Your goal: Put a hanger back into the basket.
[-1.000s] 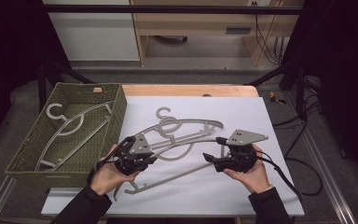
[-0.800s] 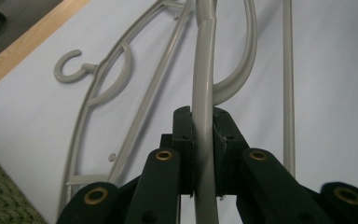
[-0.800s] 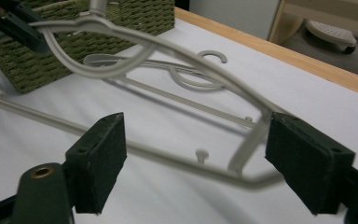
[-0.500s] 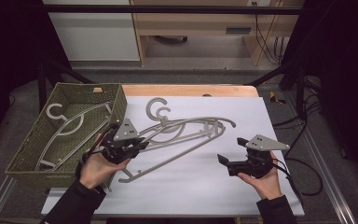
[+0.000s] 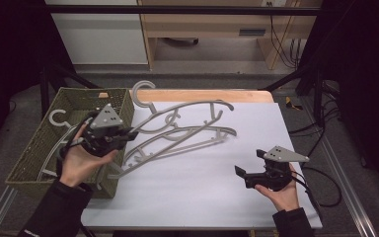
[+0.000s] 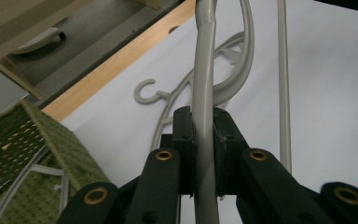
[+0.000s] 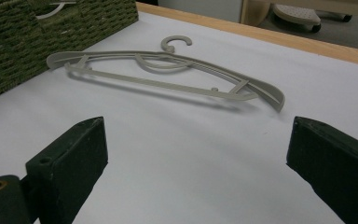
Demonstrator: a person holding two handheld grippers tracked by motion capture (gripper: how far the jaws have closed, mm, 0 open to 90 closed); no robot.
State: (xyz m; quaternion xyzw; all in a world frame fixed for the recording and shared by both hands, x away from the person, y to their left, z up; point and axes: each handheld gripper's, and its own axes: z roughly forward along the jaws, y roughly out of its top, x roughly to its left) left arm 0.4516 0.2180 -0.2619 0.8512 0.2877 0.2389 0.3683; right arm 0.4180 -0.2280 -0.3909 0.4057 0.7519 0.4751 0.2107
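While the upper grey plastic coat hanger [image 5: 177, 116] hangs tilted above the white surface [image 5: 202, 192] at about ten o'clock, the left hand-held gripper [image 5: 121, 138] has its jaws clamped on one end of it beside the green woven basket [image 5: 29, 158]. A second grey hanger [image 7: 168, 74] lies beneath. At four o'clock, the right hand-held gripper [image 5: 250, 163] has just been opening and stands wide, empty.

The left gripper [image 6: 203, 154] clamps a grey plastic hanger's bar [image 6: 204, 84]; a second grey hanger [image 6: 145, 93] lies on the white tabletop [image 6: 335, 93] beside a green woven basket [image 6: 32, 154]
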